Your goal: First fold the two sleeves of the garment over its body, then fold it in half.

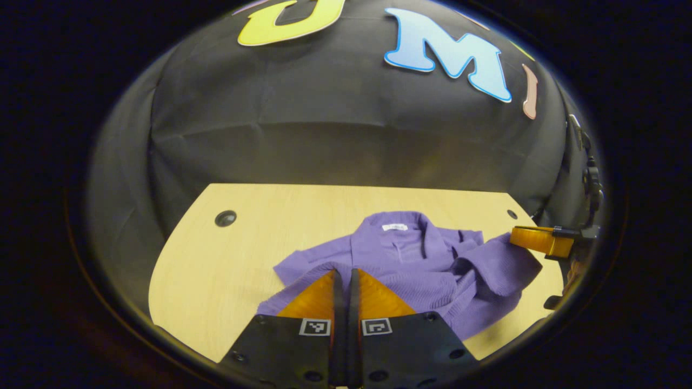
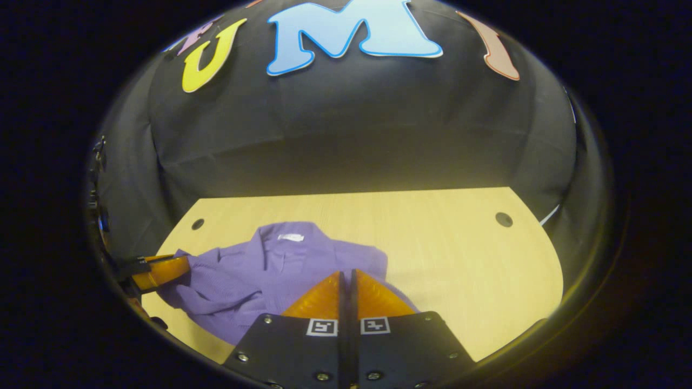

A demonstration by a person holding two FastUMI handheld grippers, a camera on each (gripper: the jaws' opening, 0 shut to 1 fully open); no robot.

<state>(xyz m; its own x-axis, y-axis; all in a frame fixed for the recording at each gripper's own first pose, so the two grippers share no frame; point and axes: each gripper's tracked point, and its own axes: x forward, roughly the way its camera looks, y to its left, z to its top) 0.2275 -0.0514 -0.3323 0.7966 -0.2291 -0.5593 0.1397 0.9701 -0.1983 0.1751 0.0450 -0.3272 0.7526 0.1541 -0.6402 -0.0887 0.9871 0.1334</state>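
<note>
The purple garment lay crumpled on the table, just ahead of both grippers. Left gripper and right gripper were clenched, gripping nothing visible. Best to flatten the bunched sleeve before folding it inward

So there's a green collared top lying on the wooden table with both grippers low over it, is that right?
Not quite: the top is purple, not green, as the left gripper view shows. It does lie on the wooden table, with the left gripper and right gripper low over it.
</note>
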